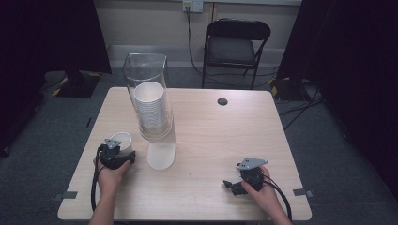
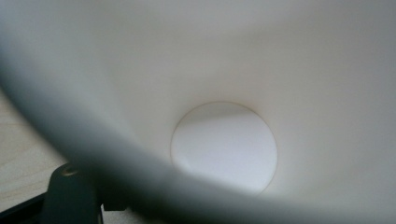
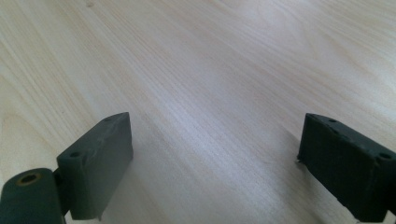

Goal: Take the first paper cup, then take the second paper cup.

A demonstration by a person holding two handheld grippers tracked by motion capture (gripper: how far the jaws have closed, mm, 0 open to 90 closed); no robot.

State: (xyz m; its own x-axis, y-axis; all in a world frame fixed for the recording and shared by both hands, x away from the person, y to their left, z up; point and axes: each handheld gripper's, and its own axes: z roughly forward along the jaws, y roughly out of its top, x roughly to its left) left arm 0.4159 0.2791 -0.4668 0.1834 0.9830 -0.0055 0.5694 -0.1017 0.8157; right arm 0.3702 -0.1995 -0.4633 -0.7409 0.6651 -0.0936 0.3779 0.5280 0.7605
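Jaws frame one paper cup (image 1: 122,140); one stack (image 1: 151,111) stands near.

The high view is dim and soft, its corners falling to near black, while the bench (image 1: 206,140) catches even overhead light. The left gripper view blurs a white cup (image 2: 224,93) (far too close). The right gripper view stays fairly sharp, glare paling the wood.

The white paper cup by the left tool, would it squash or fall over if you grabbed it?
Probably yes to both. The white paper cup looks thin-walled and empty inside, so a hard squeeze from the left tool would likely dent it. It seems very light, so a nudge could tip it, and on its side it may roll in a curve.
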